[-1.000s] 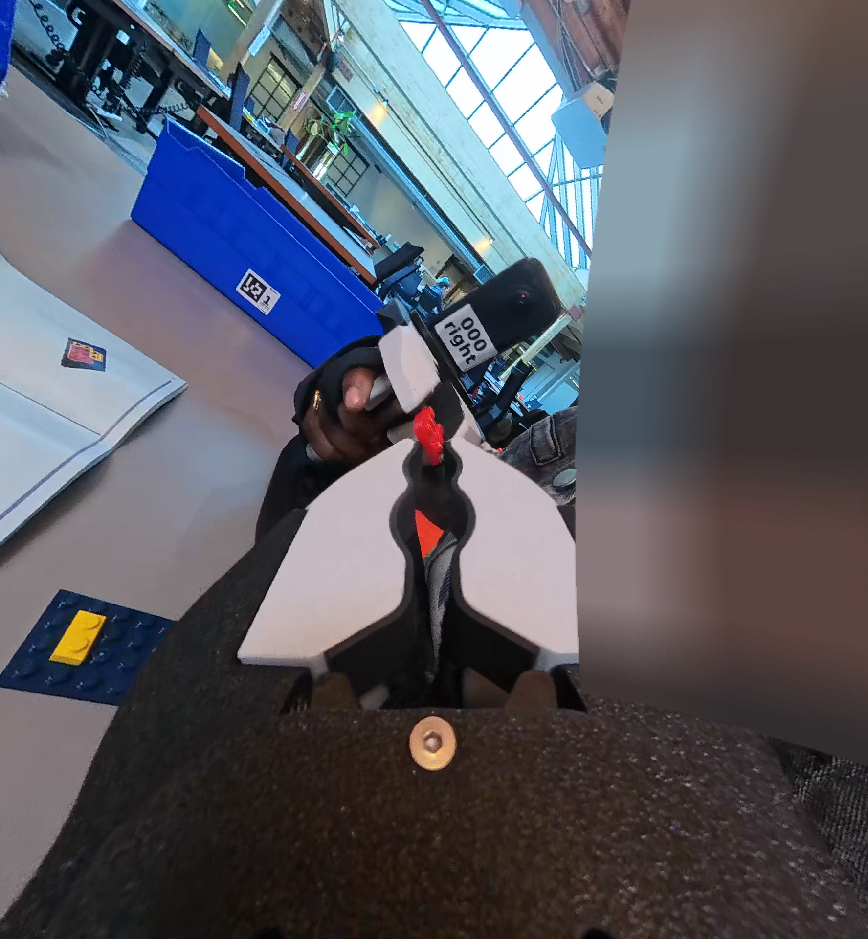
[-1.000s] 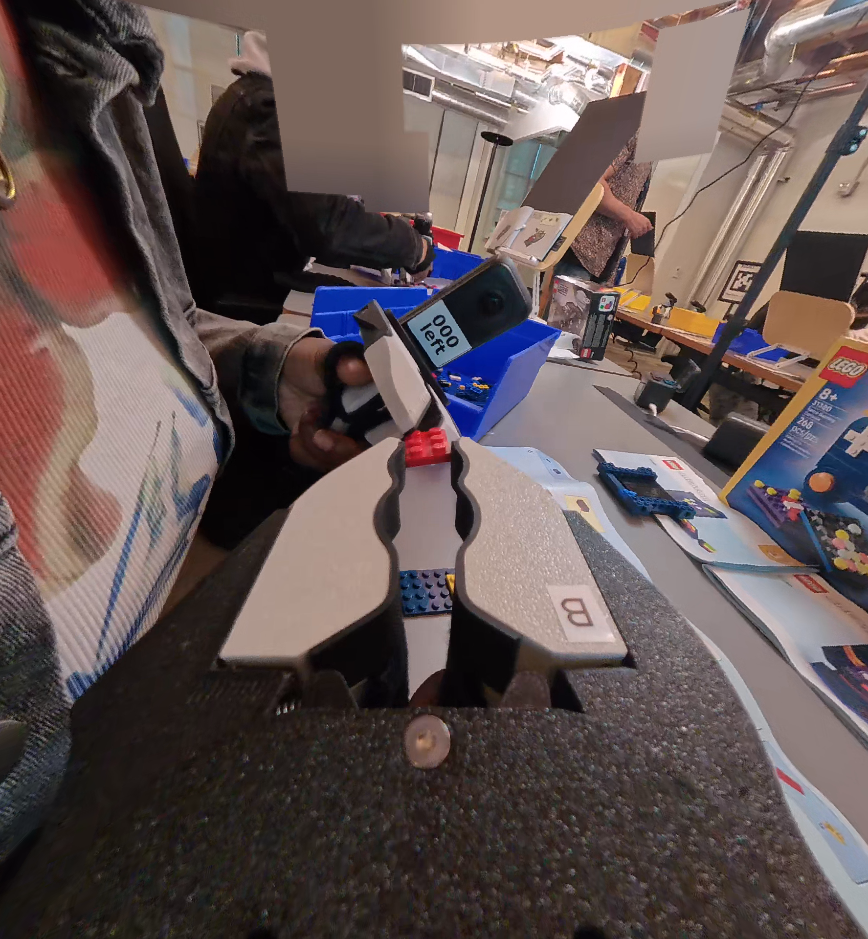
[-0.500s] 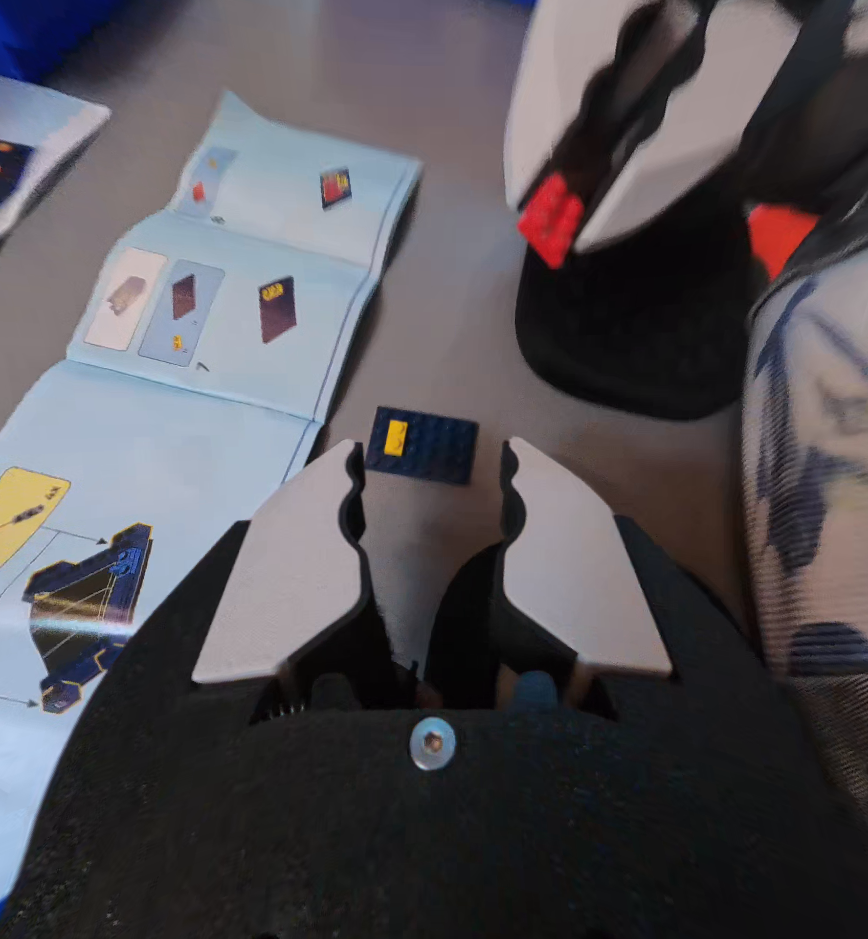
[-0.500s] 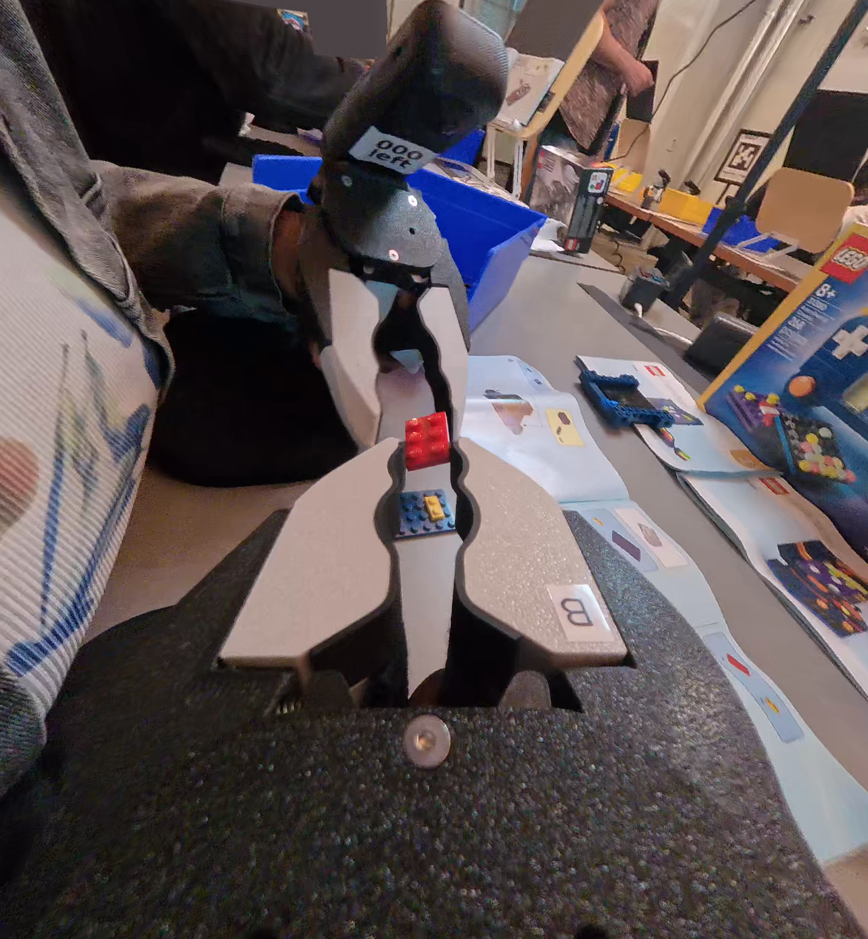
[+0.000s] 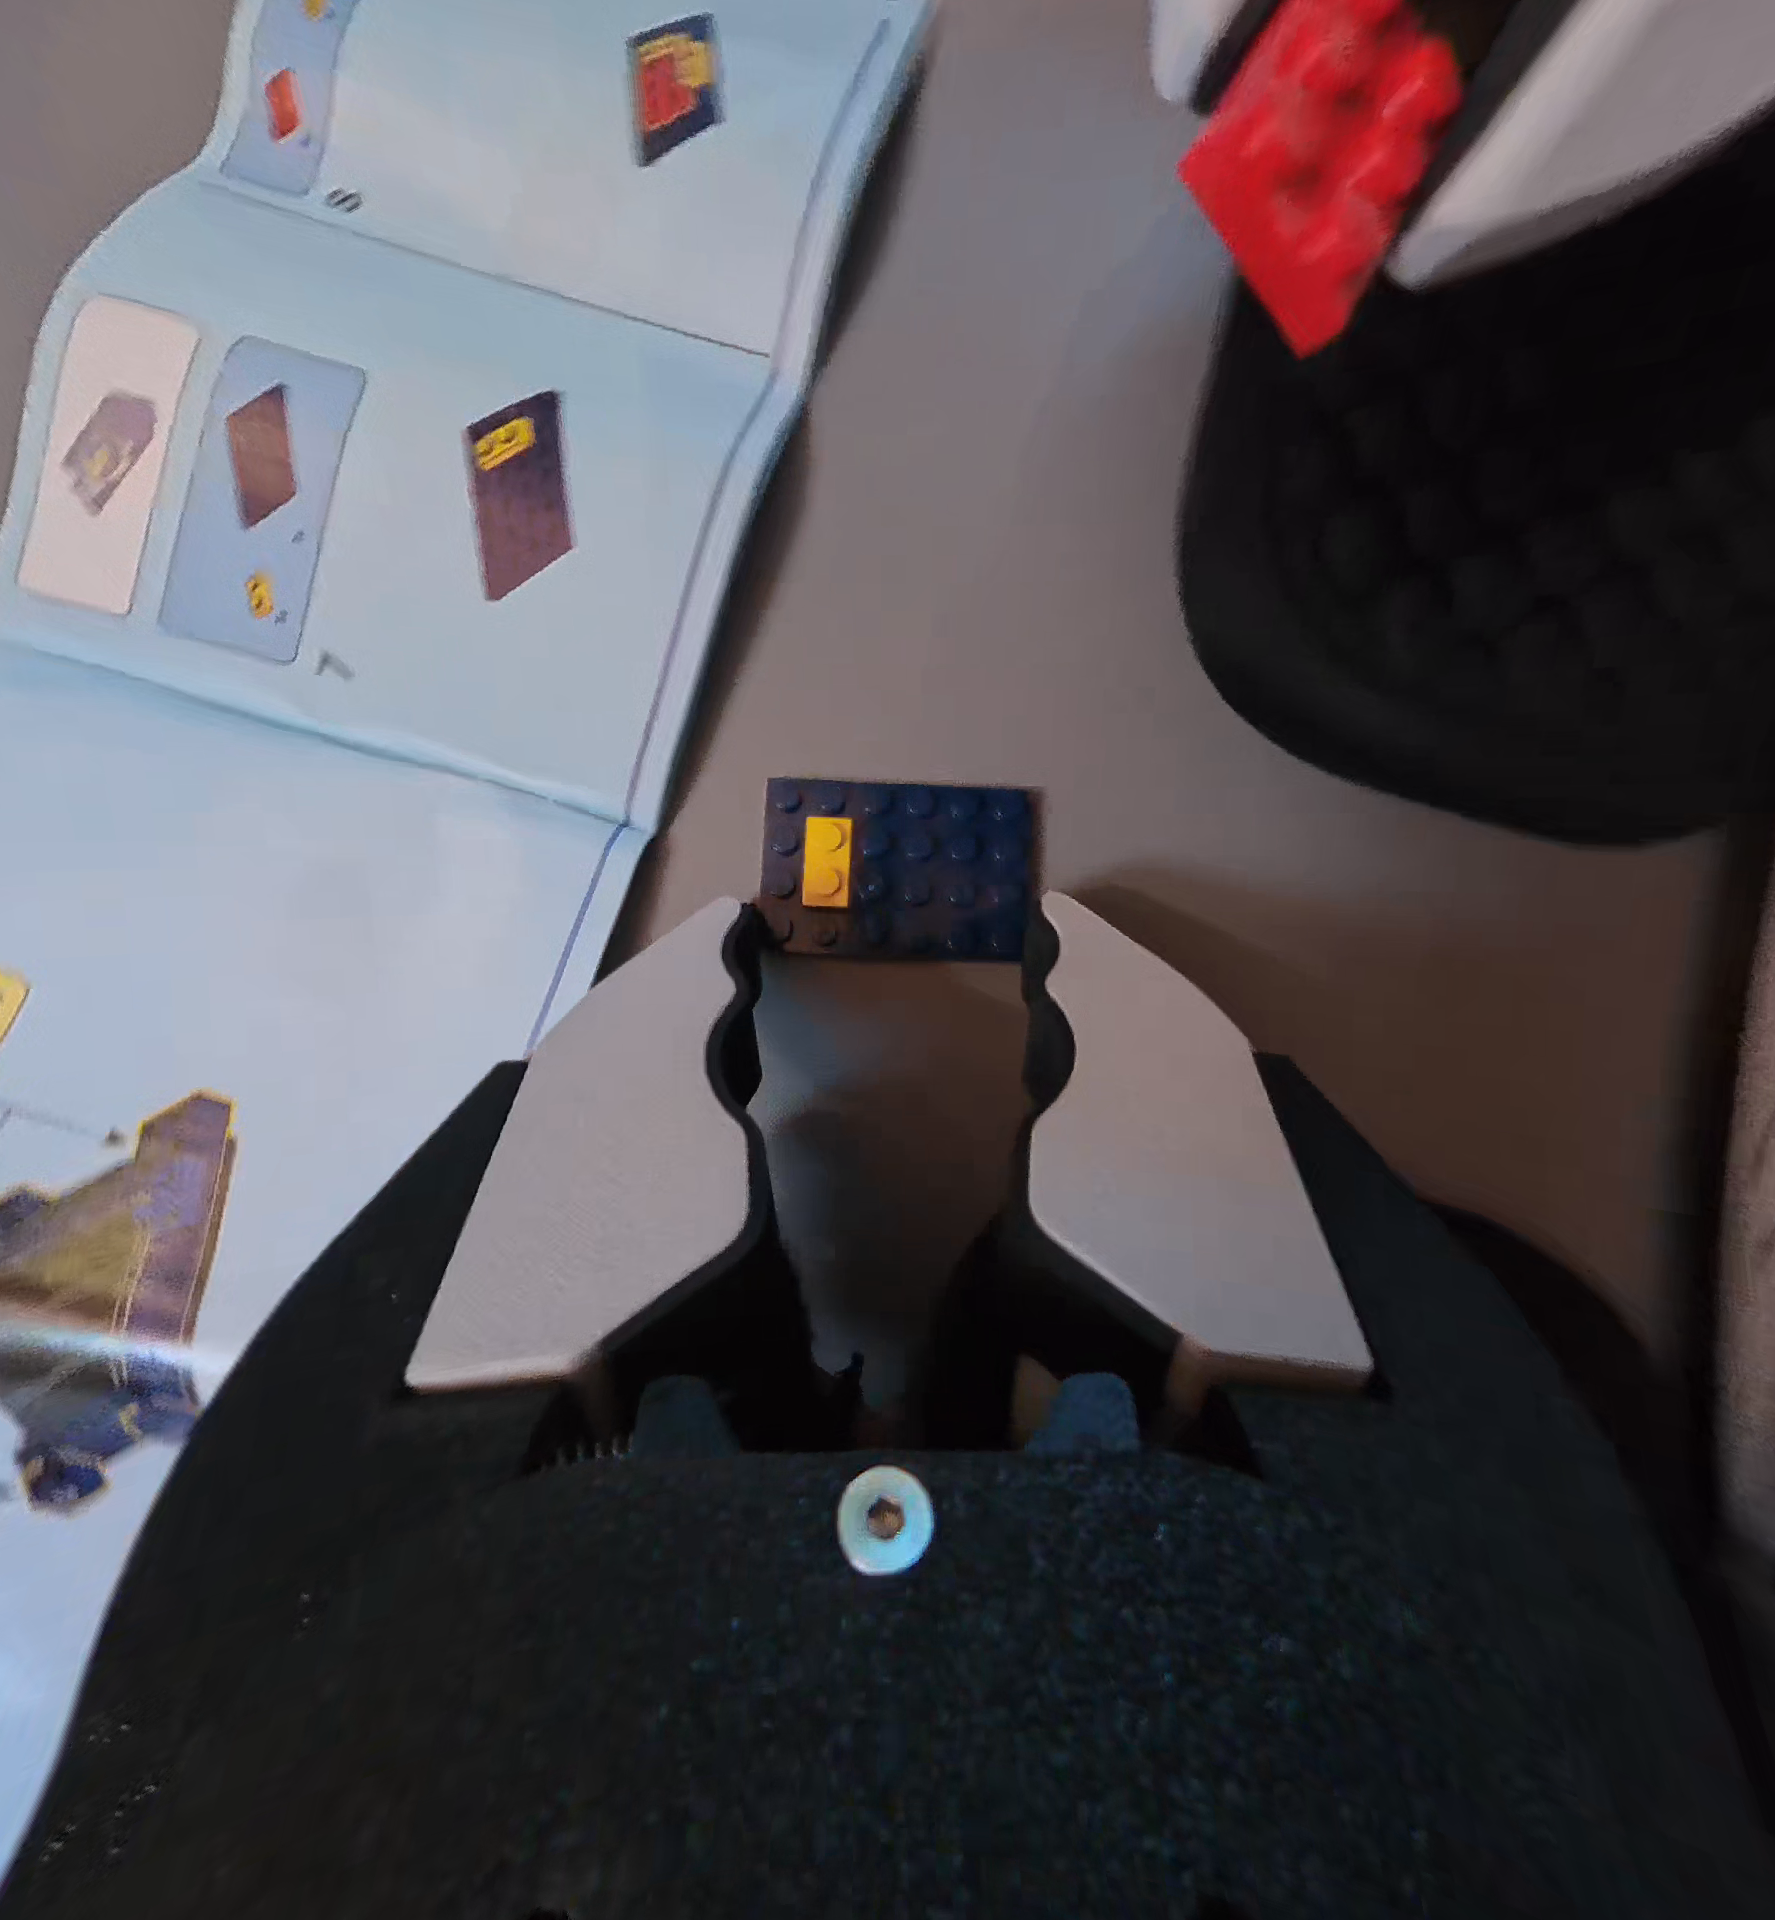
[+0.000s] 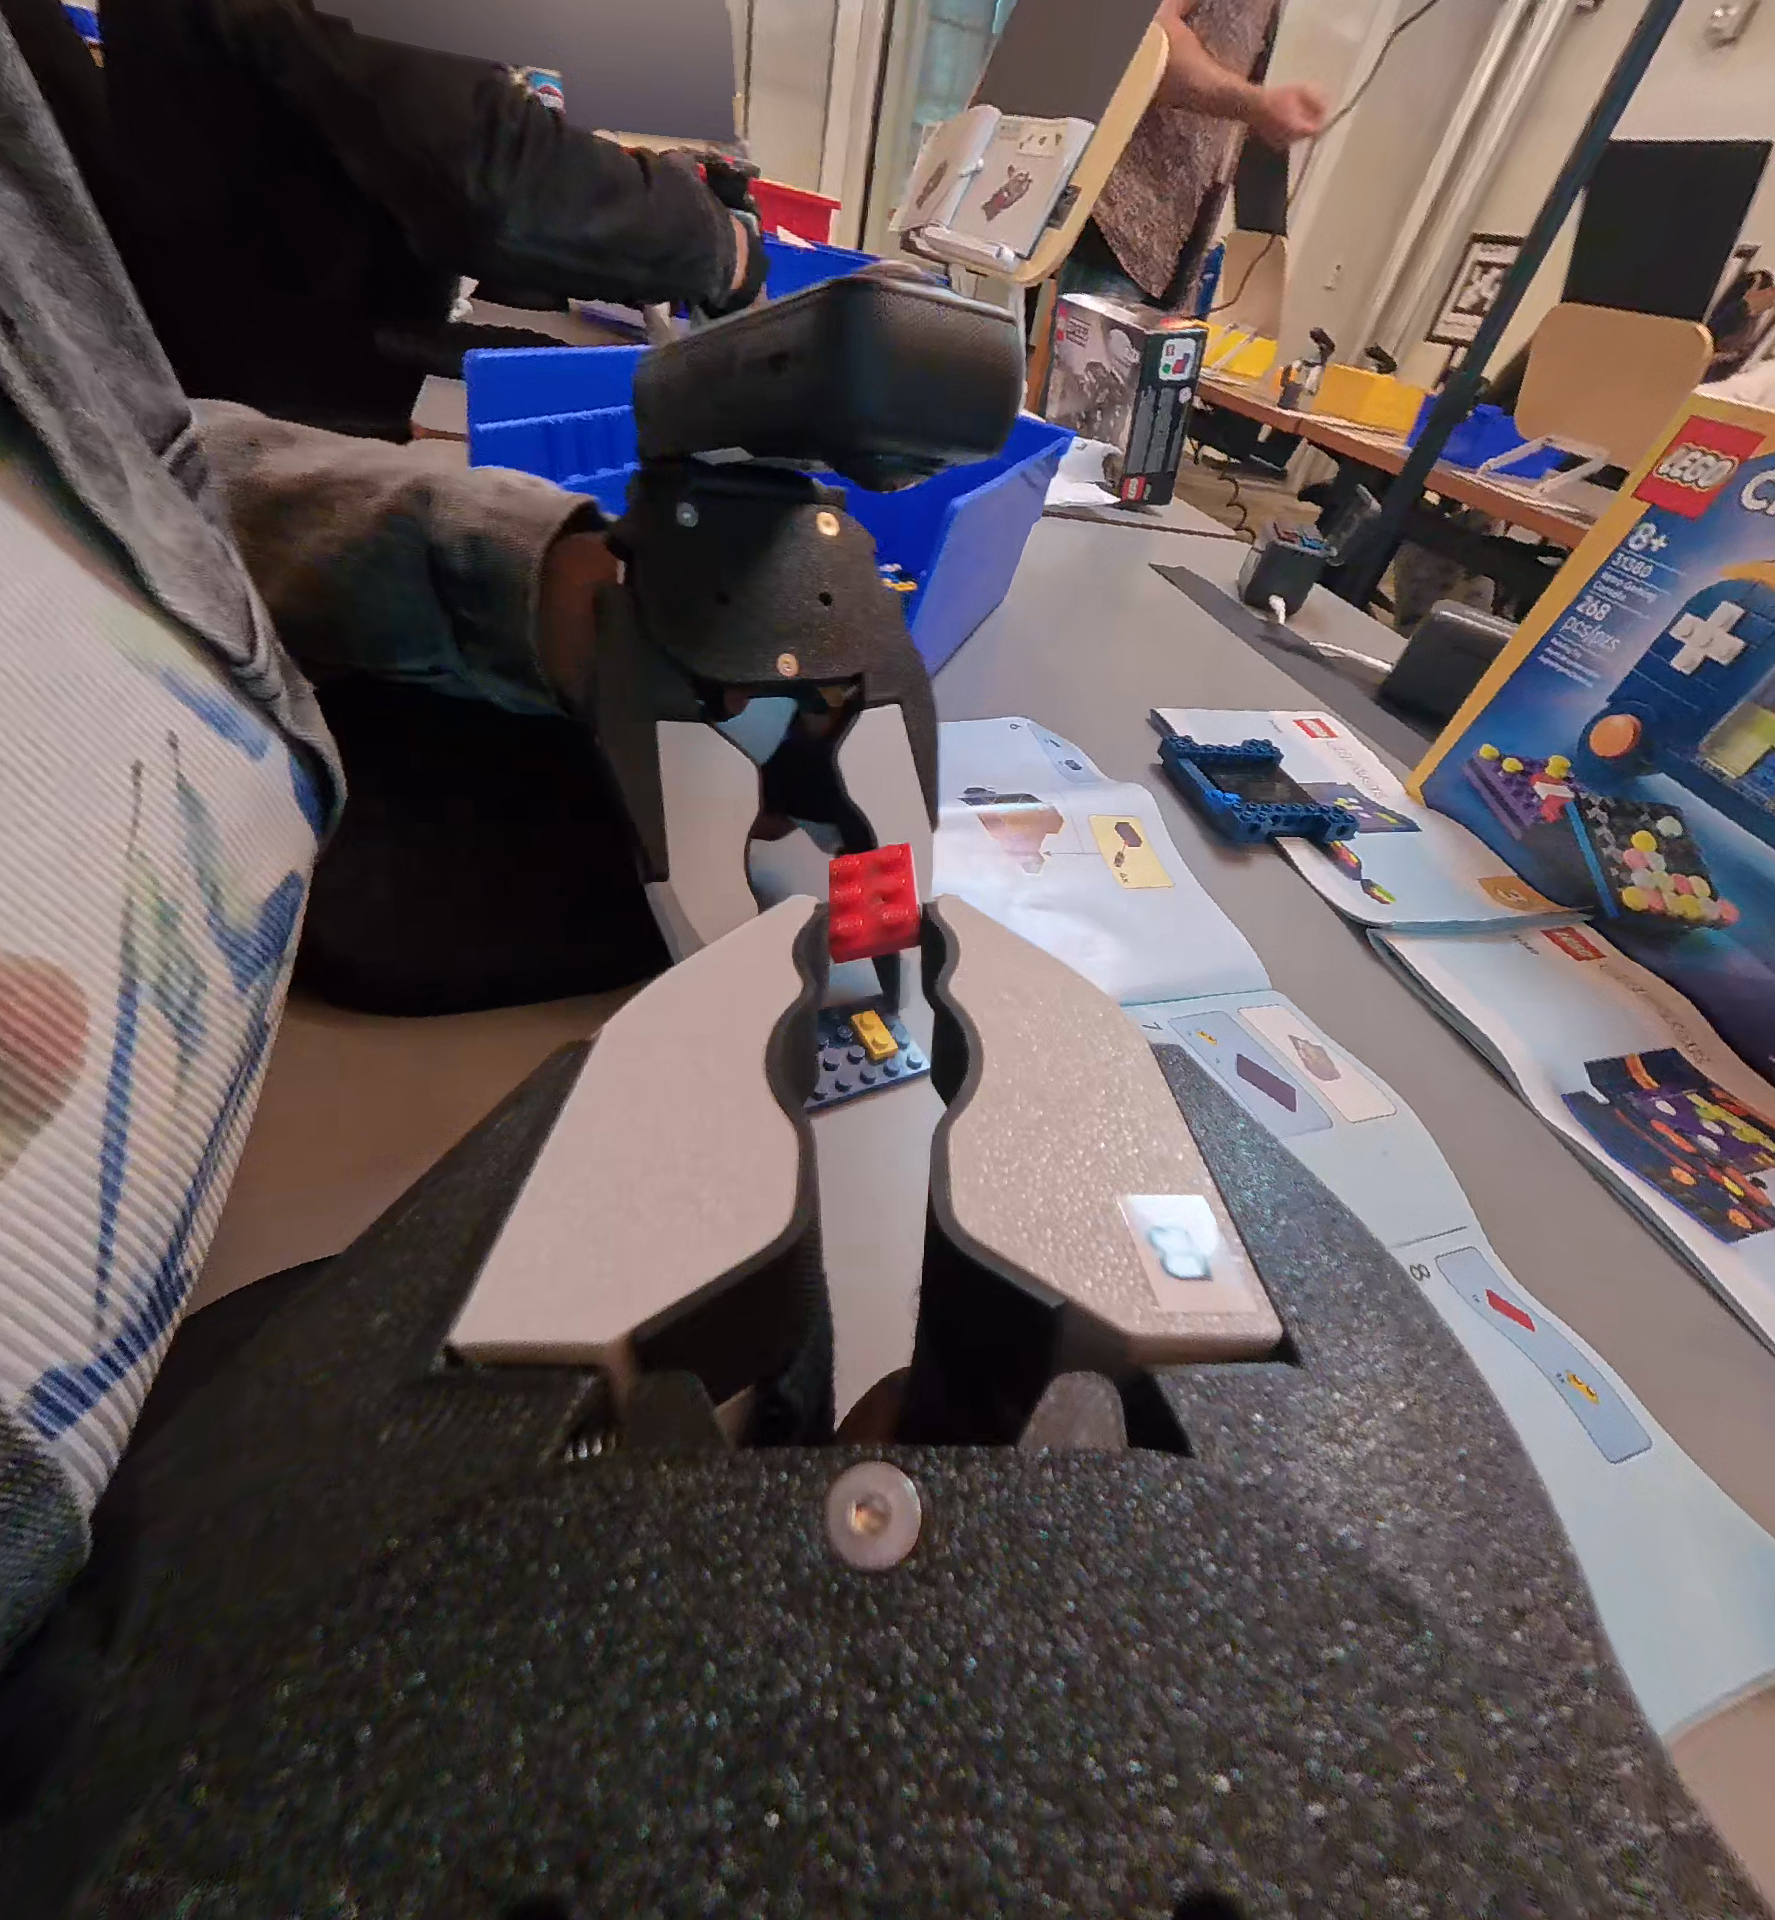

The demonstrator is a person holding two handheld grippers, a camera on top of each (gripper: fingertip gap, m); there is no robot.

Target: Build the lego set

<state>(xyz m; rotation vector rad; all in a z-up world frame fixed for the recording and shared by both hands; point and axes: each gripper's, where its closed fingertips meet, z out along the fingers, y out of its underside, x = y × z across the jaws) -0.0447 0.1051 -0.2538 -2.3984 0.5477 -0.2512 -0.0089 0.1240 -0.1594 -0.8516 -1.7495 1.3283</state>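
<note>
left wrist view is now being pointed down at the grey table point(image 5: 966, 468), where a second ago it was being aimed across the room with the jaws nearly closed; the left gripper point(image 5: 888, 920) is now being held spread wide and empty, with nothing being pressed between its pads. its two fingertips are being set just beside the near corners of a dark blue plate point(image 5: 924, 873), and whether the plate's edge is being touched cannot be told. the plate is being left flat on the table, close beside an open instruction booklet point(image 5: 343, 520), its studded face being turned up and a small yellow piece point(image 5: 827, 862) being carried on its left part. a red brick point(image 6: 872, 902) is being gripped by the right gripper point(image 6: 867, 914), both pads being pressed on its sides, as it was a second ago; the brick is being held in the air above the plate, studs being faced toward the right camera, and it is being seen blurred at the upper right of the left view. farther off, a blue bin point(image 6: 966, 540), a blue frame point(image 6: 1247, 800) and a printed box point(image 6: 1693, 675) are being left on the table.
</note>
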